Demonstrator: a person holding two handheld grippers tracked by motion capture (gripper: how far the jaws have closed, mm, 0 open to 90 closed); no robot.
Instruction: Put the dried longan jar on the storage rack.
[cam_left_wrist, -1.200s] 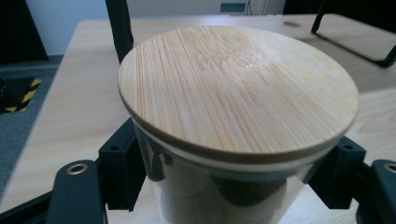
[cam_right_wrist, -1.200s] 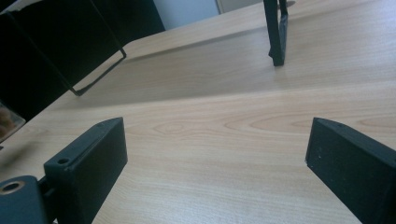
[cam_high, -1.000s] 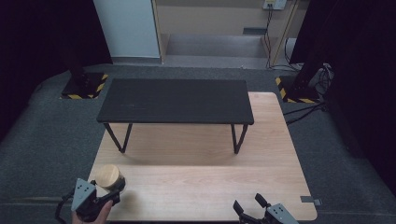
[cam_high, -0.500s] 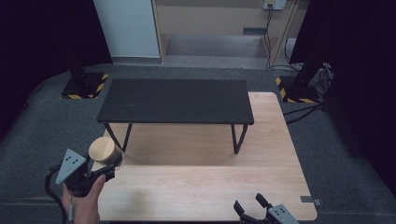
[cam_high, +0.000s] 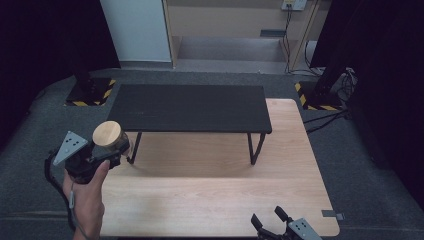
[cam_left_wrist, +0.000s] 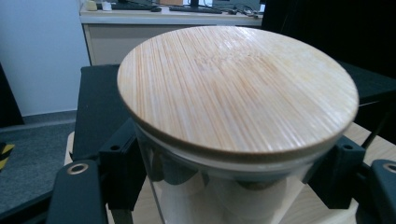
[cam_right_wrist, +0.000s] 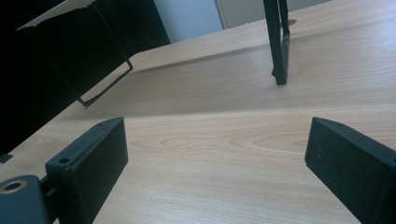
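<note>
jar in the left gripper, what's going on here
A person's left gripper is shut on a glass jar with a bamboo lid, held in the air off the left edge of the wooden table, near the end of the black shelf standing on it. The right gripper sits open and empty at the near edge of the table.
</note>
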